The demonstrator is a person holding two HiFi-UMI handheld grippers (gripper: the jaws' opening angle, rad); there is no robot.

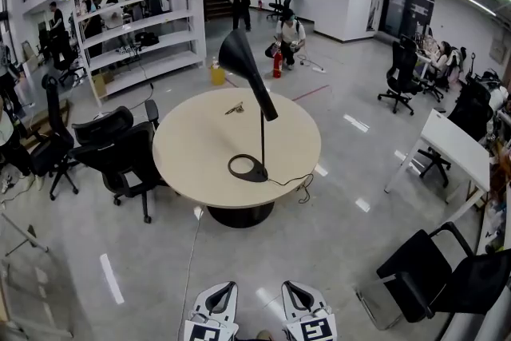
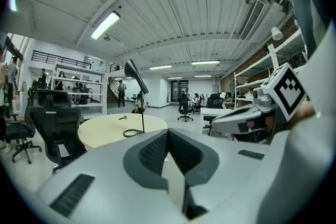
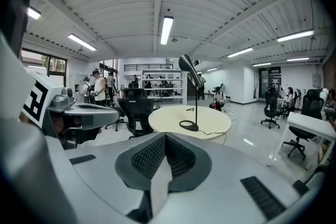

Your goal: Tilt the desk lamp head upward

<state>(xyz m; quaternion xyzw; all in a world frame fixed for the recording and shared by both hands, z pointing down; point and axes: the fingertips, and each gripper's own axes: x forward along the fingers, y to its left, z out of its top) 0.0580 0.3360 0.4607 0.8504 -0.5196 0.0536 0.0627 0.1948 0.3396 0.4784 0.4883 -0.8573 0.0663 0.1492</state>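
A black desk lamp [image 1: 261, 128] stands on a round beige table [image 1: 192, 148]; its ring base [image 1: 247, 168] lies near the table's front edge. The cone head [image 1: 243, 66] slopes down to the right from its wide mouth. The lamp also shows far off in the left gripper view [image 2: 137, 97] and the right gripper view [image 3: 191, 92]. Both grippers hang low at the bottom of the head view, well short of the table: left gripper [image 1: 217, 301] and right gripper [image 1: 297, 301]. Each has its jaws pressed together with nothing between them [image 2: 168, 136] [image 3: 164, 139].
Black office chairs [image 1: 120, 156] stand left of the table, another [image 1: 447, 275] at lower right. A white desk [image 1: 459, 144] is on the right. The lamp's cord [image 1: 291, 184] runs off the table's front. A small dark item [image 1: 234, 108] lies on the table. People stand in the background.
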